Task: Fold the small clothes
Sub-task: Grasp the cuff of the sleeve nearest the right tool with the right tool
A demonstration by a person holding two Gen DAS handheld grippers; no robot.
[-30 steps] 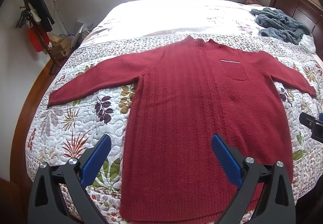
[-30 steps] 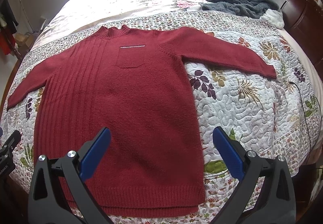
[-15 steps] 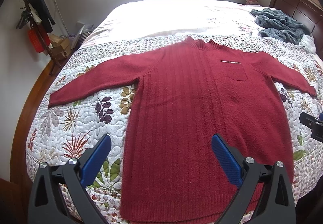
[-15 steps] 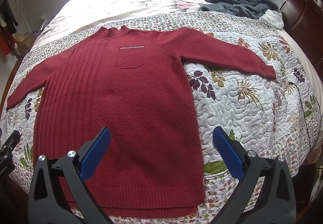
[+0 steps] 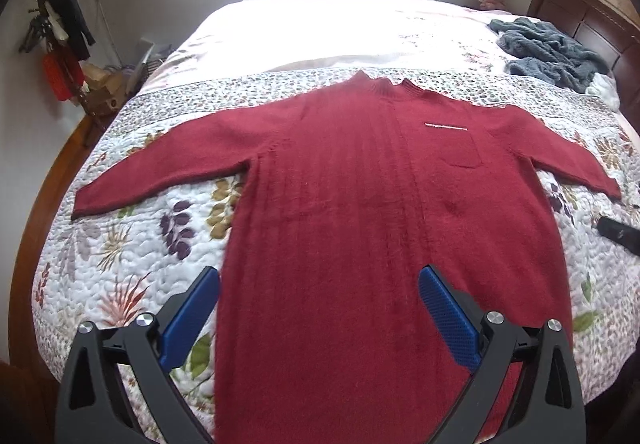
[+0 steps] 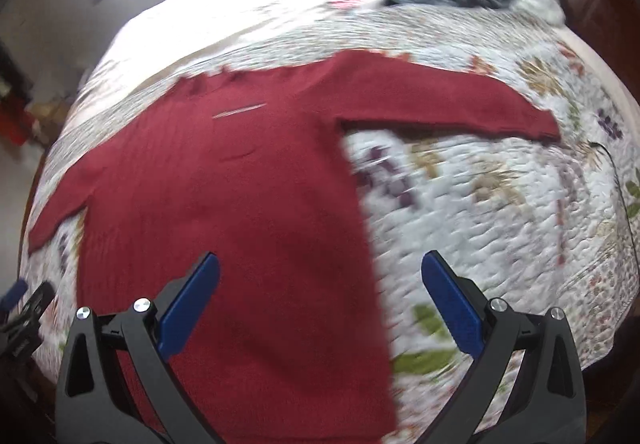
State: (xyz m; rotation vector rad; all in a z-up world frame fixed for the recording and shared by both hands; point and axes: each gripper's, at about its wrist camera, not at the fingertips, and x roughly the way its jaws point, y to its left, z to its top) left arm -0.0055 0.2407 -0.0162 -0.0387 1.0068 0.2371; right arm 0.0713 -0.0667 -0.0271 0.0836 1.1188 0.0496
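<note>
On floral quilted bedspread [image 5: 120, 244], red knitted long-sleeved sweater [image 5: 360, 224] spread flat; left gripper [image 5: 320, 308] and right gripper [image 6: 320, 284] wide open, empty, above hem

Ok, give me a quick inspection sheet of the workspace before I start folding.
Surface: floral quilt covering the bed.
Job's things: red sweater lies flat, face up, both sleeves spread, unfolded.
Clutter: grey fleece bunched by the headboard.
Grippers: left claw open above the hem; right claw open over the sweater's right edge, view blurred.
Cables: thin dark cable on the quilt near the right sleeve's cuff.
Surroundings: coat rack, windows, curtain.
</note>
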